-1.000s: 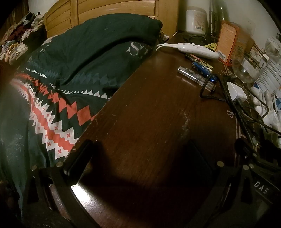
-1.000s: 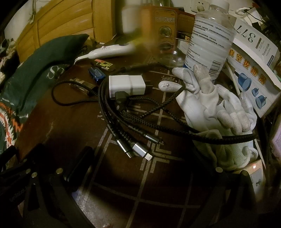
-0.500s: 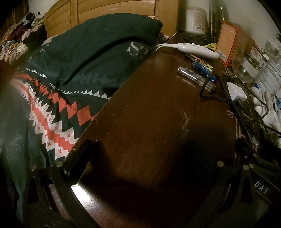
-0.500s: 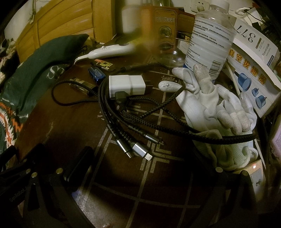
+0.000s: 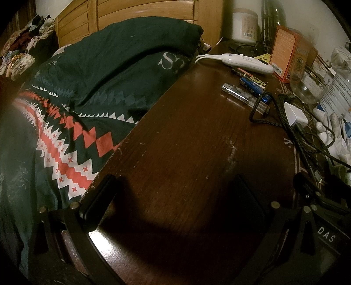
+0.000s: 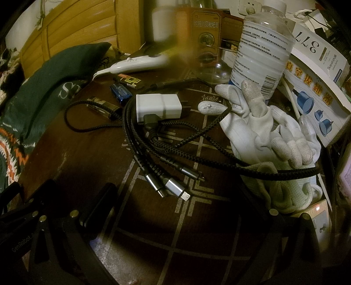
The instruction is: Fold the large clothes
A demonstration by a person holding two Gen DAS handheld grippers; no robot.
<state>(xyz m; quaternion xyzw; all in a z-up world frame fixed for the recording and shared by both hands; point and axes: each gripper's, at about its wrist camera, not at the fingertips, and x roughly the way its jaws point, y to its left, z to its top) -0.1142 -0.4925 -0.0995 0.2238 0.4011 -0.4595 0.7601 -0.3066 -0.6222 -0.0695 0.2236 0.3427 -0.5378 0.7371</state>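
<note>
We see both claws spread wide and holding nothing, resting low over a scratched, glossy dark wood table (image 5: 179, 140). Our left gripper (image 5: 173, 201) faces bare tabletop; our right gripper (image 6: 175, 210) faces a tangle of braided black cables (image 6: 166, 140), a boxy white charger (image 6: 158, 105) and limp knit white gloves (image 6: 263, 131). The soft dark-green cloth (image 5: 92, 92) with red-and-white zigzag bands lies at nine to eleven o'clock, its length running along the table's left edge toward the slatted wooden headboard (image 5: 136, 13).

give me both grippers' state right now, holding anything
Left gripper: open, jaws wide apart, holding nothing, over the bare table.
Right gripper: open, empty, facing the cables.
</note>
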